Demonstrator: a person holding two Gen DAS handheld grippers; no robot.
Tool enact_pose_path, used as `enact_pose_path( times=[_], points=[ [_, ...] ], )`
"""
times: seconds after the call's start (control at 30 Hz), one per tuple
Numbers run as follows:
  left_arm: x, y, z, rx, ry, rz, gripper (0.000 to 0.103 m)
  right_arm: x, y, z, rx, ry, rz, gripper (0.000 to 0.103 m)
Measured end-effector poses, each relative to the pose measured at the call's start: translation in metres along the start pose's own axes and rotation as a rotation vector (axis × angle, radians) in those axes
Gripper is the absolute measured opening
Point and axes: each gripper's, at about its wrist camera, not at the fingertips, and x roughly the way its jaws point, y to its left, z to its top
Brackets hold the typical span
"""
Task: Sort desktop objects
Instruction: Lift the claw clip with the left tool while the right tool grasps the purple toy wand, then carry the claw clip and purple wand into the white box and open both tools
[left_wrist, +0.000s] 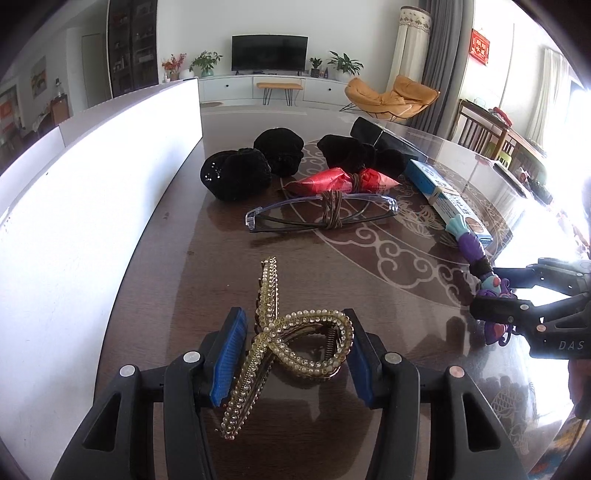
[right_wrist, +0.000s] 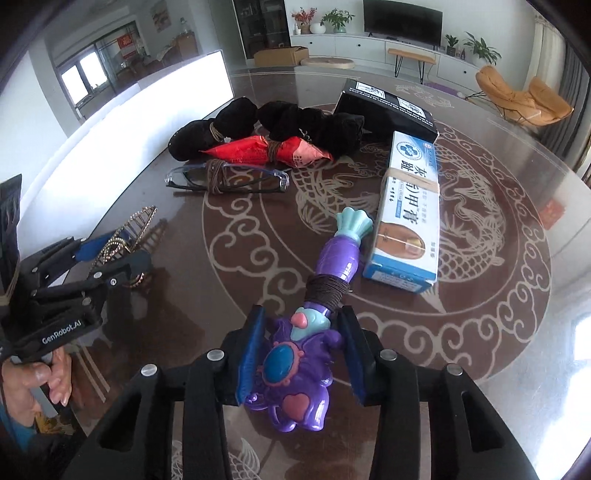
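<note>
A gold rhinestone hair clip (left_wrist: 295, 343) sits between the blue pads of my left gripper (left_wrist: 291, 354), which is shut on it just above the dark table (left_wrist: 369, 280). In the right wrist view, my right gripper (right_wrist: 301, 350) is shut on the head end of a purple toy wand (right_wrist: 295, 373) with a teal tip and a brown cord wound round its stem. The wand lies along the table. Seen from the left wrist, the right gripper (left_wrist: 495, 291) reaches in from the right edge. The left gripper (right_wrist: 110, 254) shows at the left of the right wrist view, with a hand below it.
Further back lie clear glasses (left_wrist: 321, 214) tied with cord, a red packet (left_wrist: 332, 181), black cloth bundles (left_wrist: 236, 173), a blue-and-white ointment box (right_wrist: 410, 210) and a black box (right_wrist: 384, 107). A white panel (left_wrist: 92, 206) runs along the table's left side.
</note>
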Motion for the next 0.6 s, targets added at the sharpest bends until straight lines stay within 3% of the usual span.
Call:
enact_pose_path(
  times=[0.1, 0.27, 0.3, 0.33, 0.37, 0.4, 0.6],
  points=[
    [0.000, -0.002, 0.000, 0.020, 0.023, -0.008, 0.065, -0.002, -0.002, 0.004, -0.005, 0.008, -0.020, 0.062],
    [-0.001, 0.000, -0.002, 0.030, 0.046, 0.016, 0.066, 0.012, -0.002, 0.023, 0.012, 0.066, -0.058, 0.062],
    [-0.001, 0.001, -0.002, 0.027, 0.046, 0.009, 0.066, 0.014, -0.001, 0.025, 0.005, 0.067, -0.074, 0.060],
    [-0.002, 0.003, -0.002, 0.025, 0.043, 0.006, 0.056, 0.014, 0.000, 0.025, -0.007, 0.061, -0.105, 0.055],
    [-0.004, 0.005, -0.003, 0.022, 0.035, -0.014, 0.049, 0.012, -0.001, 0.025, -0.003, 0.055, -0.106, 0.035],
    [-0.008, 0.007, -0.004, 0.014, 0.026, -0.028, 0.044, 0.010, -0.003, 0.024, 0.017, 0.053, -0.090, 0.023],
    [-0.048, 0.018, -0.008, -0.067, -0.073, -0.087, 0.042, -0.036, 0.000, 0.010, 0.036, -0.060, -0.025, 0.022]
  ],
)
